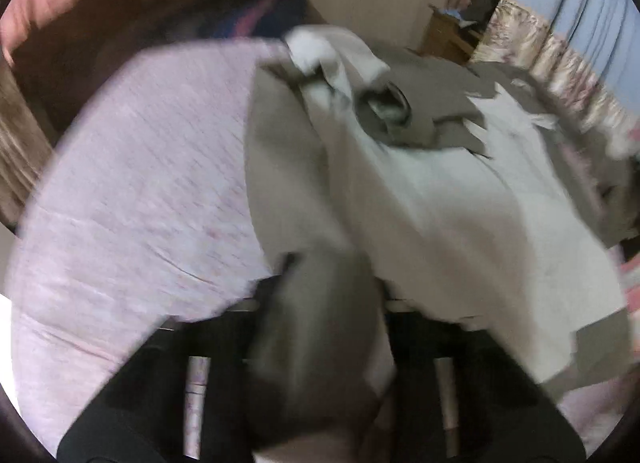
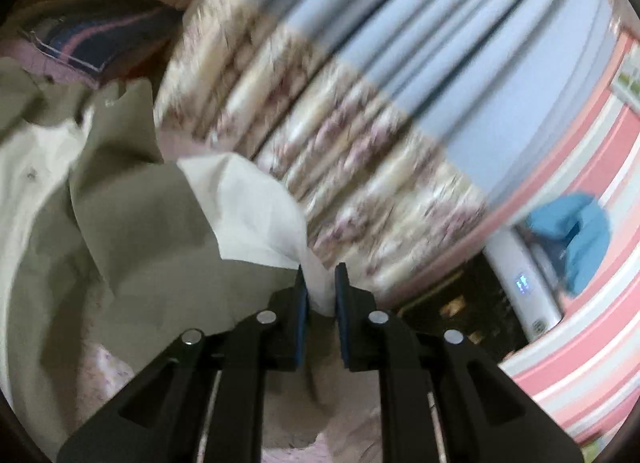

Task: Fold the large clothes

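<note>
Right wrist: garment (image 2: 132, 223) between right gripper (image 2: 321, 283) fingers (image 2: 301, 295)

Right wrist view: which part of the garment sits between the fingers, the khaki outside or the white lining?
The white lining: a bunched white fold runs down between the right gripper pads, while the khaki outside lies off to the left.

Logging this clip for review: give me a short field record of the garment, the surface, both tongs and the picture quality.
garment: grey and white coat, spread out and rumpled
surface: pale pink patterned bedsheet
left tongs: closed on a grey fold of the coat
right tongs: closed on a white edge of the coat, lifted off the bed
backdrop: blue and floral curtain
picture quality: motion blur in both views
</note>
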Available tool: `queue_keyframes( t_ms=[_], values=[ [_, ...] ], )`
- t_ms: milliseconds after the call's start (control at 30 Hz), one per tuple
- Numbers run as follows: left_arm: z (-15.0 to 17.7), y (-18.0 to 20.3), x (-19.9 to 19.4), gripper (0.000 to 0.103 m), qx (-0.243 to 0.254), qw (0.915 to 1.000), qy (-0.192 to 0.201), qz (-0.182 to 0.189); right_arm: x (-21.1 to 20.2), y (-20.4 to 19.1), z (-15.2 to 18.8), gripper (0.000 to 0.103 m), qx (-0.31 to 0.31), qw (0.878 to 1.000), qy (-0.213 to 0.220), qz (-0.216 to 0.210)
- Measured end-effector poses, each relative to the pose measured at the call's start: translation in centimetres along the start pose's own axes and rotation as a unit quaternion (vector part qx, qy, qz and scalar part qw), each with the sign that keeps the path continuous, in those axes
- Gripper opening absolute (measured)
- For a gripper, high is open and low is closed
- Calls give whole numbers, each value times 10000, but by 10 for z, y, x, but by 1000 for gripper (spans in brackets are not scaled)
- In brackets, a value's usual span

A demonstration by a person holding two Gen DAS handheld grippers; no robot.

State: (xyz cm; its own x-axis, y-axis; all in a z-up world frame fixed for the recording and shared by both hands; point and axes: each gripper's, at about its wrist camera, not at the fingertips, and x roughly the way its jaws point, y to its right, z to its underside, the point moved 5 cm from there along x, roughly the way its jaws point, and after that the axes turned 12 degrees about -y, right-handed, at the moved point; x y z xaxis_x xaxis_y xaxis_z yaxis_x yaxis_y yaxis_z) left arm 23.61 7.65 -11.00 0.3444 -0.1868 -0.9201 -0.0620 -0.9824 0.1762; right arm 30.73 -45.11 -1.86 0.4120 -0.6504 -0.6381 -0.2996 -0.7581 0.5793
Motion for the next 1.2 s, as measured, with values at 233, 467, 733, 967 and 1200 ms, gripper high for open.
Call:
queue_keyframes(
  t_ms=[233,467,733,967,1200],
  values=[
    [1,-15,-41,4,-139,9992,316,182,-8,3,21,64,322,9992,183,-180],
    [26,-58,-47,3,-610,9975,39,344,9,30,15,88,299,9971,-13,706],
    [32,-41,-28,38,99,9963,176,-833,12,25,1,91,490,9988,-12,19],
    [-6,-36,-58,86,176,9940,671,-850,-69,-34,-8,92,322,9793,752,-1851],
    [-57,-40,-41,86,369,9945,623,-753,-84,-109,-1,92,-291,9615,612,-2664]
  ],
)
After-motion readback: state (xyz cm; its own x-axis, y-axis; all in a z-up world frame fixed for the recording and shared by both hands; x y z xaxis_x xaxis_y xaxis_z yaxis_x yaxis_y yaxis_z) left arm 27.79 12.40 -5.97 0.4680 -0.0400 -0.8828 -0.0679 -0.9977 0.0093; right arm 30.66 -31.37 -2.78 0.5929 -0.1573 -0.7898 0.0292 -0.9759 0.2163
